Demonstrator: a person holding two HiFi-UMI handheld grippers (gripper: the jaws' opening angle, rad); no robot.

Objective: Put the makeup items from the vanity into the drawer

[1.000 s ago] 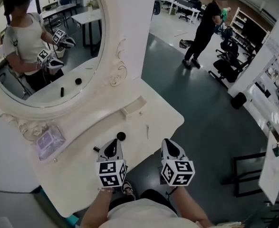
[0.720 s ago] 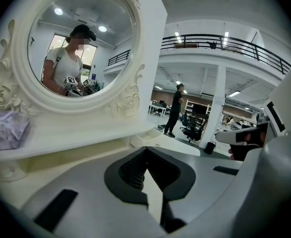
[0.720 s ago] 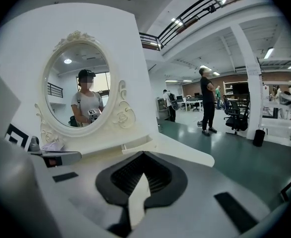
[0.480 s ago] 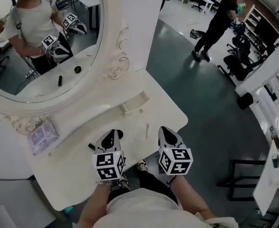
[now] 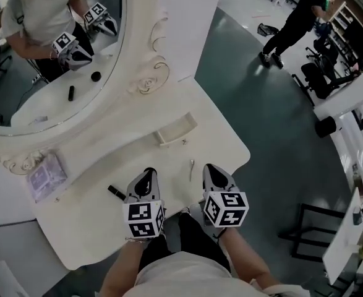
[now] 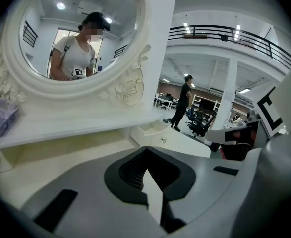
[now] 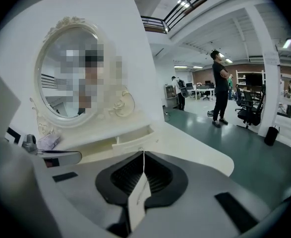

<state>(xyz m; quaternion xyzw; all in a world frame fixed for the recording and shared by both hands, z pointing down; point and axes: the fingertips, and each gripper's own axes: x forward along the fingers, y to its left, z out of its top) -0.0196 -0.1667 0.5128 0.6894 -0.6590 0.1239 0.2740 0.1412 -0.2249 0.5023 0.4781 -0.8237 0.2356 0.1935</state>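
A black tube [image 5: 115, 192] lies on the white vanity top [image 5: 224, 147], just left of my left gripper [image 5: 146, 177]. A thin pale stick [image 5: 192, 166] lies between the two grippers. The small drawer [image 5: 175, 129] under the mirror stands open; it also shows as the drawer [image 6: 152, 133] and the drawer [image 7: 130, 139]. My left gripper [image 6: 146, 150] is shut with nothing in it. My right gripper [image 5: 211, 172], seen too as the right gripper [image 7: 144, 153], is shut and empty. The mirror reflects a small round black item; on the tabletop the left gripper hides that spot.
An oval mirror [image 5: 45, 48] in a carved white frame rises behind the vanity. A purple-tinted clear packet [image 5: 42, 178] lies on the shelf at the left. The vanity's curved front edge is by my body. A person [image 5: 295, 20] stands on the green floor far right, near office chairs.
Both grippers have come down and forward over the vanity top. The left one now covers the round black item that showed beside it, and the black tube lies fully exposed.
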